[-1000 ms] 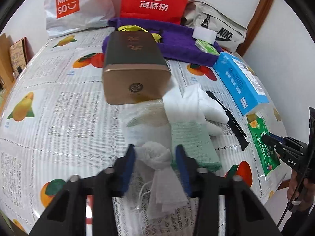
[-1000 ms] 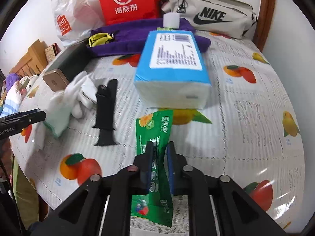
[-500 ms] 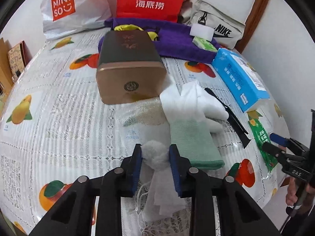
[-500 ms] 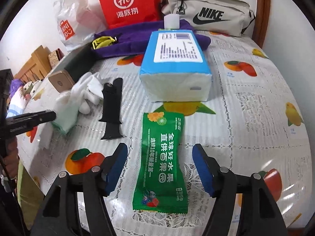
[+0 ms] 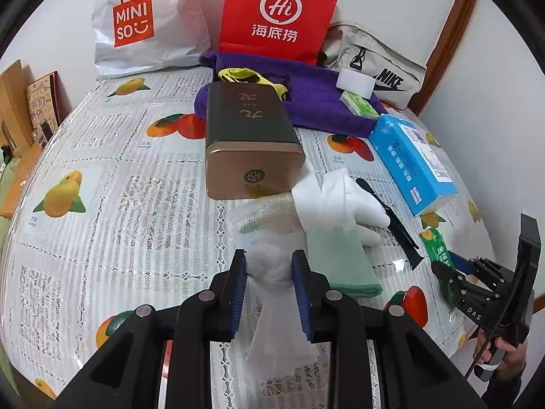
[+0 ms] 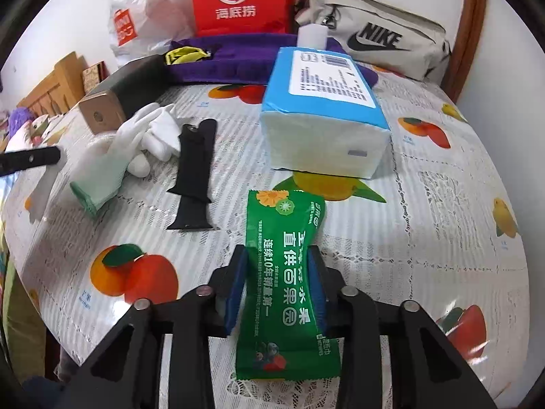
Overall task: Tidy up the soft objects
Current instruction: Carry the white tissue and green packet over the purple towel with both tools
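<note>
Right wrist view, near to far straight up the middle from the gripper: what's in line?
Right gripper, closing on the green snack packet → blue-and-white tissue pack → white foam block → beige Nike bag.

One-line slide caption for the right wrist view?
Right gripper closing on a green snack packet, its pads pinching the waist, before a blue tissue pack.

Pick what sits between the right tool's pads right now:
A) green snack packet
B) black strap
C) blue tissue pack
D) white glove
A: in the right wrist view the right tool is closing on the green snack packet, whose sides pinch in at the blue pads; the black strap, white glove and blue tissue pack lie apart on the table.
</note>
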The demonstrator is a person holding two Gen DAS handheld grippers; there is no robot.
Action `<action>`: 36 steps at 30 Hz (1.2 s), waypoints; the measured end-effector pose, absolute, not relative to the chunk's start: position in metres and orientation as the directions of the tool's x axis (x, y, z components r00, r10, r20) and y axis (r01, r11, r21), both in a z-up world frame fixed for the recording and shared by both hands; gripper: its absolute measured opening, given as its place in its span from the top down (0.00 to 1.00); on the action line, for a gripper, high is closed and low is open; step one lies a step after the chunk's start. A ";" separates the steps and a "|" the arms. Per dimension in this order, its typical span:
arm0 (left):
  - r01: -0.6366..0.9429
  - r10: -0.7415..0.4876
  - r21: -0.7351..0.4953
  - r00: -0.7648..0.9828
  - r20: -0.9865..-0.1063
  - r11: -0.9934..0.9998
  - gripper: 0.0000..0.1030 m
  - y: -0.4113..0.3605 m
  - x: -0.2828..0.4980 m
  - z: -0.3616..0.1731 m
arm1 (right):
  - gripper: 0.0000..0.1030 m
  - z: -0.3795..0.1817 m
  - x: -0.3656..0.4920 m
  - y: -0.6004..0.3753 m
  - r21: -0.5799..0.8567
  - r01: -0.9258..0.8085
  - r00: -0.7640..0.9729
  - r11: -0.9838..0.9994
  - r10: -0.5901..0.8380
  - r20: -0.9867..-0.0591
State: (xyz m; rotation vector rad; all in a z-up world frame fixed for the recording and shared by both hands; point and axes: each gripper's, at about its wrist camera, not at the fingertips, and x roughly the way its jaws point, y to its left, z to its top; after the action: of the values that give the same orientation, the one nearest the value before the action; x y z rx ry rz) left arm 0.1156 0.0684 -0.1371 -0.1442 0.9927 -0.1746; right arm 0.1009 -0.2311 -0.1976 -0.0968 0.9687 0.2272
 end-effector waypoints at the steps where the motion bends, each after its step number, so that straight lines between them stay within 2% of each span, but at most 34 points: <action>1: 0.081 -0.214 -0.203 0.537 -0.816 0.976 0.75 0.069 0.115 -0.136 | 0.81 -0.196 0.100 -0.233 0.032 -0.233 0.541 0.972 0.157 -0.826; 19: 0.085 -0.240 -0.236 0.593 -0.769 0.968 0.75 0.065 0.128 -0.094 | 0.81 -0.123 0.106 -0.247 0.091 -0.233 0.639 0.968 0.223 -0.736; 36: 0.042 -0.209 -0.236 0.633 -0.745 0.971 0.75 0.068 0.179 -0.062 | 0.81 -0.065 0.180 -0.245 0.104 -0.268 0.705 0.958 0.269 -0.657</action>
State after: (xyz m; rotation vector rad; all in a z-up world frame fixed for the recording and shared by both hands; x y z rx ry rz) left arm 0.1790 0.0679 -0.0616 -0.2043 0.8749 -0.1449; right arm 0.1801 -0.2449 -0.0652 0.0010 0.7302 0.2987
